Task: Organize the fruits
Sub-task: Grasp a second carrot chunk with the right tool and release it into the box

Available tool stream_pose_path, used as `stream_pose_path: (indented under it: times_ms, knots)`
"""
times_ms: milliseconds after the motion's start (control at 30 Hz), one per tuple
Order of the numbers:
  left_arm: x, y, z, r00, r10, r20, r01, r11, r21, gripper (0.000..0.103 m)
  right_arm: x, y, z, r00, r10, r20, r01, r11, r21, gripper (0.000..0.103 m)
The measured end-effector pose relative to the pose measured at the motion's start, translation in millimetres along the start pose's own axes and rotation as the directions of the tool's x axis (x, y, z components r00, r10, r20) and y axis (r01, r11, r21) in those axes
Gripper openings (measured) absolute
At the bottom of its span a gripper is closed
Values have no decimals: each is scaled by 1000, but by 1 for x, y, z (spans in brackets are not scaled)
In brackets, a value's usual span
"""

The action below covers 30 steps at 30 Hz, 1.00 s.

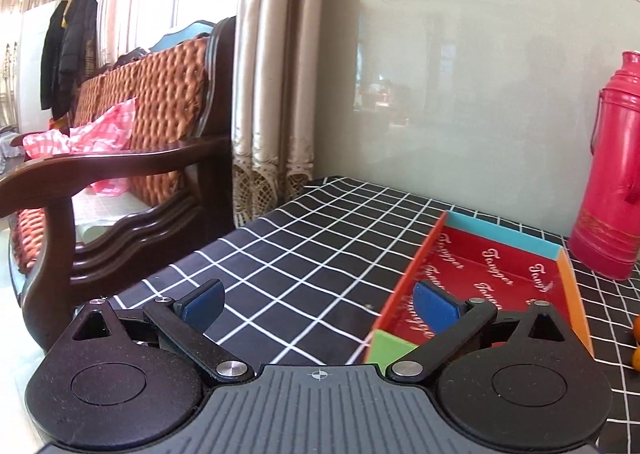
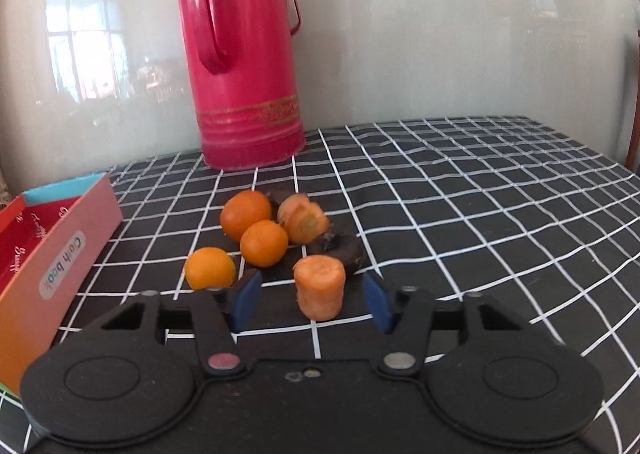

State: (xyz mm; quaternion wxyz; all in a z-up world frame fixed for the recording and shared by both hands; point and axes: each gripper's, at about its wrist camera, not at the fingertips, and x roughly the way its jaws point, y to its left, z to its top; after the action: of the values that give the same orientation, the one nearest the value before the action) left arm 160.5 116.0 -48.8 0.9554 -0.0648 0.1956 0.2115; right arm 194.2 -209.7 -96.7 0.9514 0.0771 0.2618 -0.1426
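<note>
Left gripper (image 1: pixel 318 304) gaped wide with nothing between its blue pads, over the black white-grid tablecloth (image 1: pixel 304 250) beside the red shallow cardboard box (image 1: pixel 504 266). Right gripper (image 2: pixel 311 300) straddled an upright orange carrot chunk (image 2: pixel 320 288), pads not touching it. Three round oranges (image 2: pixel 246 214) and another carrot piece (image 2: pixel 304 222) lay clustered just beyond, before the red plastic thermos (image 2: pixel 244 54).

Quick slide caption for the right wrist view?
Right claw open around a carrot chunk, oranges behind, red thermos beyond.
</note>
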Motion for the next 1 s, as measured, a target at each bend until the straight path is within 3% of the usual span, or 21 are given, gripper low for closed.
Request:
stream_pose_path:
  times_ms: [200,367,533,667,833,1000]
  knots:
    - [5,18,1,999,34,-12,-34,999,-17,100,7,6,0,999,-25,-30,24,999,-40,19]
    - [9,30,1,998,53,-20,-54,998,-34,100,4,7,0,1000,16,-24,-17,999,-33,19]
    - [10,38,0,998,61,-30,-63,997,-52,100,-12,14,3,993,107,45,-106,994,-23,19]
    - [12,45,0,997,72,-37,-74,995,-61,100,-27,31,4,967,236,99,-232,971,-53,19]
    - [14,56,-1,994,97,-51,-100,992,-72,100,-44,59,1,907,399,134,-384,915,-125,19]
    - [14,67,-2,991,121,-52,-125,989,-74,100,-48,83,1,853,510,112,-488,855,-177,19]
